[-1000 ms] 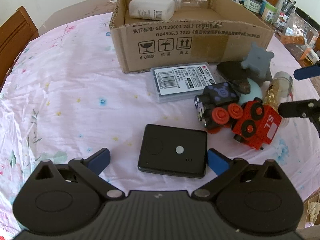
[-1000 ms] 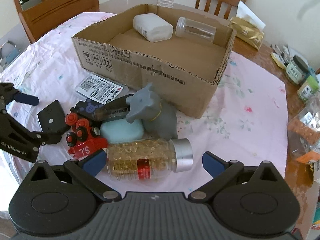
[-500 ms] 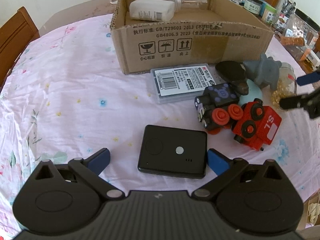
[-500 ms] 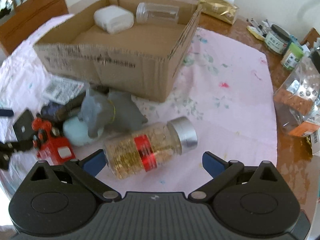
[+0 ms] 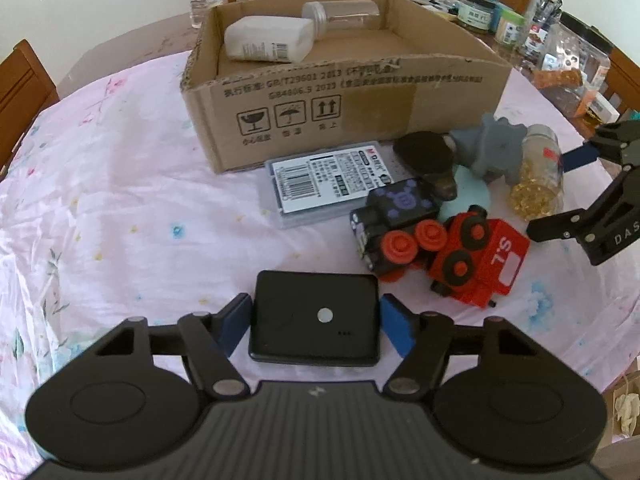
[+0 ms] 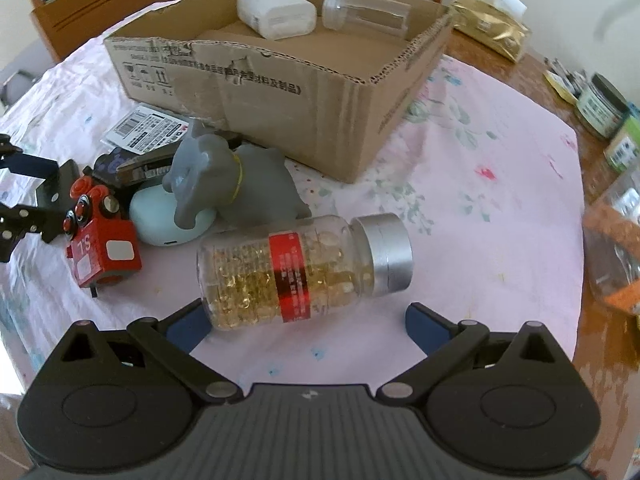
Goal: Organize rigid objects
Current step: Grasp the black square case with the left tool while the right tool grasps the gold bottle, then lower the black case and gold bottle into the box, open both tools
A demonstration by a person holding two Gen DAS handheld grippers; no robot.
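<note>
progress: two items lie inside the cardboard box (image 5: pixel 344 92), a white bottle (image 5: pixel 268 42) and a clear jar (image 5: pixel 340 14); the rest remain outside on the cloth; left to right: the left gripper (image 5: pixel 316 324) has its pads against both sides of the black flat case (image 5: pixel 314 326), apparently gripping it, case on the table; a barcoded card pack (image 5: pixel 328 182), a black toy car (image 5: pixel 394 226), a red train (image 5: pixel 478 266) marked "s.l", a grey elephant (image 6: pixel 232 178); the right gripper (image 6: pixel 304 320) stands wide, empty, just before the capsule bottle (image 6: pixel 300 270); box print reads "2023", other text blurred.
</note>
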